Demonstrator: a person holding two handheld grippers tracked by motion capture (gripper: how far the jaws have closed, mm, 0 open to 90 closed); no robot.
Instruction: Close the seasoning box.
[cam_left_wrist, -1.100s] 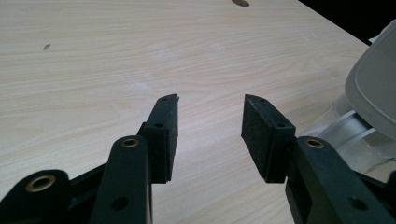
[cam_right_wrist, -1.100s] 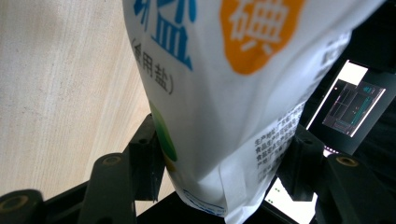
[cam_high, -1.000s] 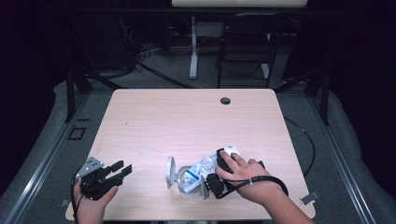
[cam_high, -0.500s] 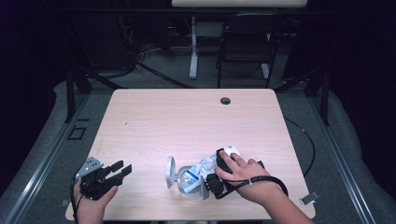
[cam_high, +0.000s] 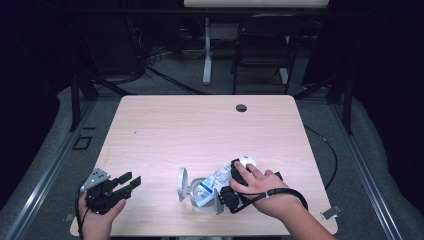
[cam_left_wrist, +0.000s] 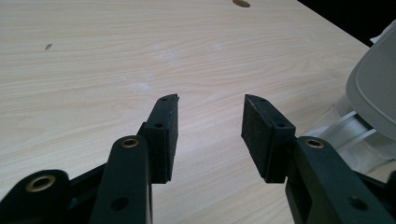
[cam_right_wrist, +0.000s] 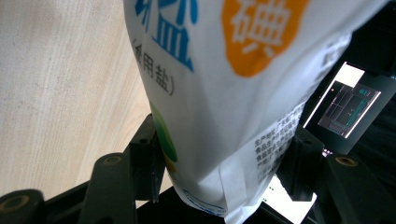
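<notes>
Fingers of my right gripper (cam_right_wrist: 219, 186) clamp a white salt bag (cam_right_wrist: 233, 84) above the bench (cam_high: 200, 125); left gripper (cam_left_wrist: 210, 126) fingers spread, empty, beside a clear container (cam_left_wrist: 345, 130).

The table (cam_high: 200, 130) is pale wood with a round cable hole (cam_high: 241, 108) near its far edge. Beyond that edge a dark chair (cam_high: 264, 55) stands on the grey floor, and a white post (cam_high: 206, 50) rises just left of the chair.
</notes>
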